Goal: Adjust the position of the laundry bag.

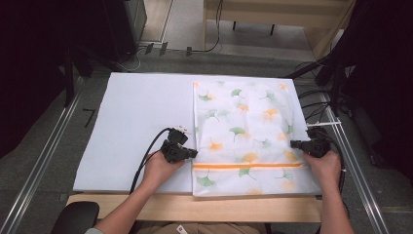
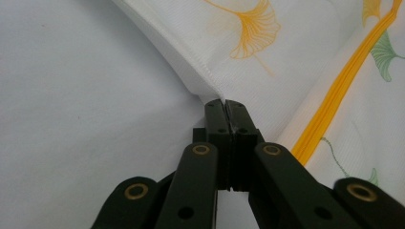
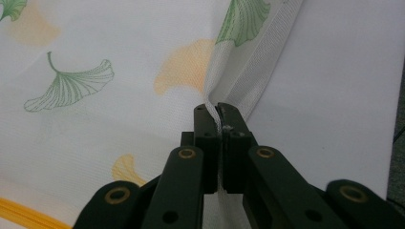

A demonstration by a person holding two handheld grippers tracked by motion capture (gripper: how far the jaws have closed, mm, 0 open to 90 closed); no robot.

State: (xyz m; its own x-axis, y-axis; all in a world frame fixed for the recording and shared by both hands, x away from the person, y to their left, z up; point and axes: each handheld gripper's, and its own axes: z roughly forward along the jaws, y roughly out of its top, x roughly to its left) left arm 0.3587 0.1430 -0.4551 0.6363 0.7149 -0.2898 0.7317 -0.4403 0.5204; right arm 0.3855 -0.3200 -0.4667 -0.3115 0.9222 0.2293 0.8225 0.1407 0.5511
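A leaf-printed bag (image 1: 243,136) lies flat on the right half of a white mat (image 1: 136,122), its long axis running 12 to 6 o'clock, its orange zipper (image 1: 248,166) crossing near the 6 o'clock end. The left gripper (image 1: 194,152) is clamped on the bag's 9 o'clock edge, the right gripper (image 1: 293,144) on its 3 o'clock edge, the cloth stretched between them.

One leaf-printed mesh bag (image 1: 243,136), one white mat (image 1: 136,126), two tongs.
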